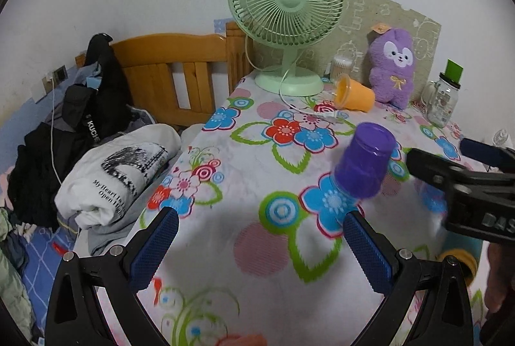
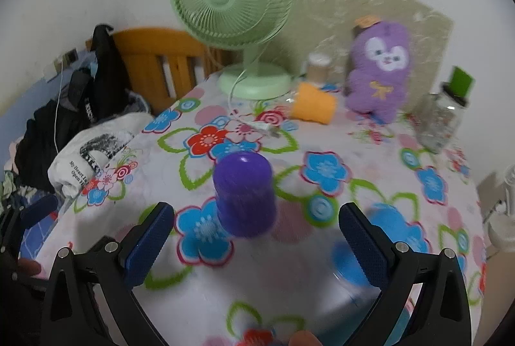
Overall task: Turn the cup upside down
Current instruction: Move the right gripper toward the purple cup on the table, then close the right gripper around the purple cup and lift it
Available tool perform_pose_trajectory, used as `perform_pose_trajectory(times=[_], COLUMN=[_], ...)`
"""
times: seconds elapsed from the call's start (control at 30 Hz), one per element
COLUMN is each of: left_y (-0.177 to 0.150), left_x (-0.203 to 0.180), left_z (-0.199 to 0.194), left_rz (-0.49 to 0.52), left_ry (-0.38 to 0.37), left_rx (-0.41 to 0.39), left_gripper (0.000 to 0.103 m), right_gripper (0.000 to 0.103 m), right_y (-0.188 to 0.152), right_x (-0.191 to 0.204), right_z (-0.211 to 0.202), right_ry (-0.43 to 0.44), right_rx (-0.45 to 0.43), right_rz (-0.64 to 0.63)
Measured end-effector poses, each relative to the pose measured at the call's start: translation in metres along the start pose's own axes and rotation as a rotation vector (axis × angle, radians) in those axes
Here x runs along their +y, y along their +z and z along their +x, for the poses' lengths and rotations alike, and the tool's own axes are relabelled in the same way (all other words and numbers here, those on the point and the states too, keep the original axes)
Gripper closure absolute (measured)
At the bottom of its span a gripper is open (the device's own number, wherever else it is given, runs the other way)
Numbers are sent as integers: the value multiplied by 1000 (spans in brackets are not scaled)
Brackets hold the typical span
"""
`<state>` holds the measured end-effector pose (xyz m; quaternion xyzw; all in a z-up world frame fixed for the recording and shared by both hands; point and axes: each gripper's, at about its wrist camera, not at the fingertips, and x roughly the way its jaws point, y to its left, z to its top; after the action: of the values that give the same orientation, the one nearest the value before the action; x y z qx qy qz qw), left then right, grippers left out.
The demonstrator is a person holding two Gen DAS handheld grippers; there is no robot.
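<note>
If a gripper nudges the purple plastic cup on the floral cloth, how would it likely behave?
The purple plastic cup looks thin-walled and probably light, so it should slide or tip easily. It appears base-up and taller than wide, so a high push likely topples it. The floral tablecloth may add some friction.

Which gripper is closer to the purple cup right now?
Right, as far as I can tell. The right gripper faces the purple cup head-on, open. The left gripper sits open, off to the cup's left.

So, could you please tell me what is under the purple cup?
The purple cup stands mouth down on the flowered tablecloth, by a blue flower. Its opaque wall hides whatever may be inside.
</note>
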<state>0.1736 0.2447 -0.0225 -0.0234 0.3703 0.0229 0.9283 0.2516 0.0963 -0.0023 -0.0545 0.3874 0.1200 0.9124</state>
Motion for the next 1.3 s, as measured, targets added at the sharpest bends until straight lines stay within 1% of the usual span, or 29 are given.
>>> perform_pose_trajectory(times=[0.13,0.2,0.27,0.3,0.33,0.37,0.4,0.5,0.57,0.7,0.77,0.83,0.9,1.0,1.1,1.13,1.2,1.3], left_y=[7,7,7,7,6,6,5,4,3,1,-3,-9,-18,-36,-52,-56,-65,-76], left_x=[7,9,12,13,13,14,14,14,14,14,14,14,16,20,22,22,24,23], left_z=[17,23,28,29,30,31,30,27,23,9,0,-9,-17,-25,-33,-36,-43,-51], left_rz=[-6,-5,-11,-13,-11,-12,-11,-8,-7,-15,-20,-37,-59,-85,-100,-102,-108,-107], left_ry=[-3,-6,-9,-13,-19,-23,-24,-32,-35,-47,-53,-52,-53,-45,-35,-32,-27,-26], left_rx=[28,37,48,52,51,53,53,53,52,40,31,28,39,66,93,96,97,101], left_gripper=[0,0,0,0,0,0,0,0,0,0,0,0,0,0,0,0,0,0], right_gripper=[0,2,16,28,35,46,46,46,46,46,46,46,46,46,47,47,47,46], right_y=[18,23,26,27,27,27,26,26,27,22,11,-6,-22,-59,-88,-98,-120,-146], right_x=[5,5,6,7,6,5,5,0,-1,7,16,24,25,23,24,24,31,36], right_z=[36,49,60,68,74,78,80,74,63,28,6,-6,-9,-14,-23,-31,-50,-72], right_ry=[-2,1,12,17,19,21,19,23,29,78,77,48,39,51,49,41,14,-2], right_rx=[79,101,131,161,183,195,201,174,135,31,-48,-110,-122,-134,-144,-182,-223,-260], right_rz=[-15,-10,-11,-12,-11,-9,-6,17,26,21,3,-13,-3,39,40,36,-4,-38])
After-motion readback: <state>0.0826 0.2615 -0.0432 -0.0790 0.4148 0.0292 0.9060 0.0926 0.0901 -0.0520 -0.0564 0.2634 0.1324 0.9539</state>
